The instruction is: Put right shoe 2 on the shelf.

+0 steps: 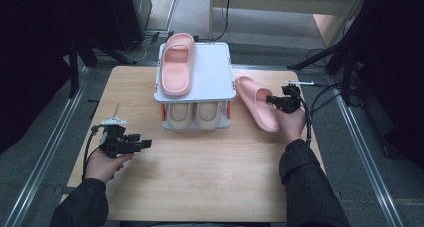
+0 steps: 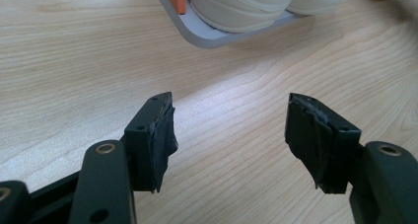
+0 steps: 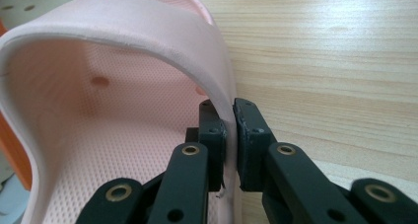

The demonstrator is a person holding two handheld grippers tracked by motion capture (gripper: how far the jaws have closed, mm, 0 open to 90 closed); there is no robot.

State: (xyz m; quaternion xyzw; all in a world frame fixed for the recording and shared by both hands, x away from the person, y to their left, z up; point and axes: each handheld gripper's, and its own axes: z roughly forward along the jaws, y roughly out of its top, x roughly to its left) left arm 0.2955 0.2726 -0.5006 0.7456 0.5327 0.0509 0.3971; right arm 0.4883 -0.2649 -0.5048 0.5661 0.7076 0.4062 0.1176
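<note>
Right gripper (image 3: 230, 135) clamps its fingers on the strap edge of a pink slipper (image 1: 257, 103) lying on the bench (image 1: 200, 187) beside the rack (image 1: 210, 82); it looks light, soft, bendy. Left gripper (image 2: 229, 140) fingers stand apart

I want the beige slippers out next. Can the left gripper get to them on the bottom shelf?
Probably yes. The left gripper is open, holds nothing, and bare table lies between it and the beige slippers, whose shelf looks open at the front.
</note>
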